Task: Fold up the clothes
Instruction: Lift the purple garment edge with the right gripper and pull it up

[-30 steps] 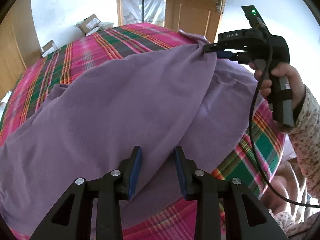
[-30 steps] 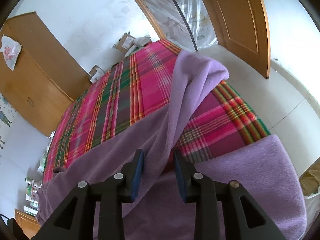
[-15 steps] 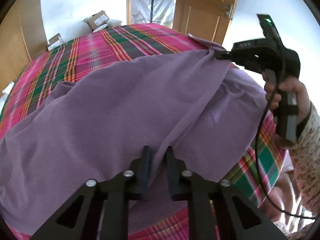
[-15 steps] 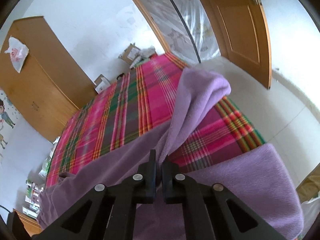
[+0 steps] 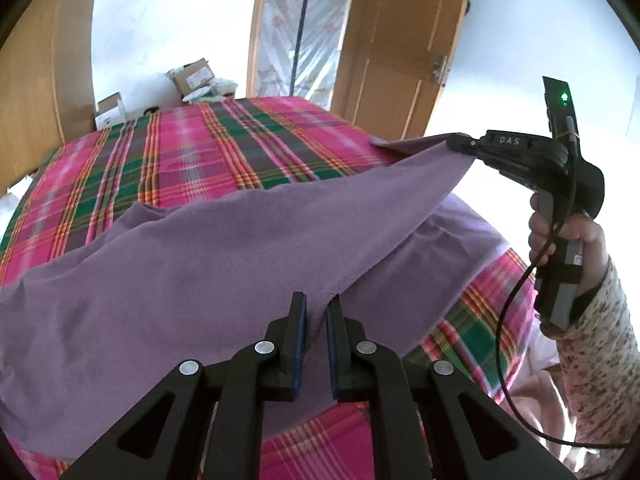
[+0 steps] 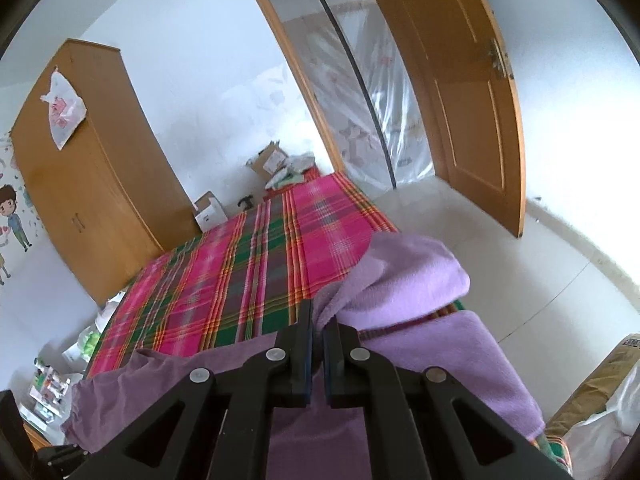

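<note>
Btwn both fingers: purple cloth, pinched

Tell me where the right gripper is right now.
In the left wrist view the right gripper is at the right, raised above the plaid bedspread near the wooden door, pinching an edge of the purple garment.

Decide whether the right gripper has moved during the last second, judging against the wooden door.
Yes. The right gripper, shut on the purple garment, has risen and shifted right, away from the wooden door.
</note>
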Motion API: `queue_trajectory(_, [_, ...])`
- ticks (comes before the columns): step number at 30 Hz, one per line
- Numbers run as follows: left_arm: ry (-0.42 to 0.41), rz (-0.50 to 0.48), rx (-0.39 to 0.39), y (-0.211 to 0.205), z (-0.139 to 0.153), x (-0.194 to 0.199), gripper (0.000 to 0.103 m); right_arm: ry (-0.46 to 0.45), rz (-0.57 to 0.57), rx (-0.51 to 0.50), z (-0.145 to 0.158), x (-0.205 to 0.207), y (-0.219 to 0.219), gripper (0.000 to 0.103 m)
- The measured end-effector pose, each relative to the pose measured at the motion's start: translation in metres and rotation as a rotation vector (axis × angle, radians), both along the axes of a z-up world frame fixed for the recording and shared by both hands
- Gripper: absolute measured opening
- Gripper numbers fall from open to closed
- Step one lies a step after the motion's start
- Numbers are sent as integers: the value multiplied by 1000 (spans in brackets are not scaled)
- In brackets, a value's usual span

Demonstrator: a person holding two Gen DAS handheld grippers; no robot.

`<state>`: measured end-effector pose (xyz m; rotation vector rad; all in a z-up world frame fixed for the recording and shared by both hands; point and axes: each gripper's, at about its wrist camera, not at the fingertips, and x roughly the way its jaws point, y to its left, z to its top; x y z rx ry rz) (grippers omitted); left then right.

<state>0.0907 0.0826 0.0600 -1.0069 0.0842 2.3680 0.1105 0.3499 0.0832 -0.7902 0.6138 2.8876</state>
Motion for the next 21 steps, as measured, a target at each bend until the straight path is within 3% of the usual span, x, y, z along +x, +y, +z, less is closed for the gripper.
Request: queue_trajectory(21, [-80, -47, -68, 10, -40, 13, 10, -152, -88, 4, -75, 36, 10, 4])
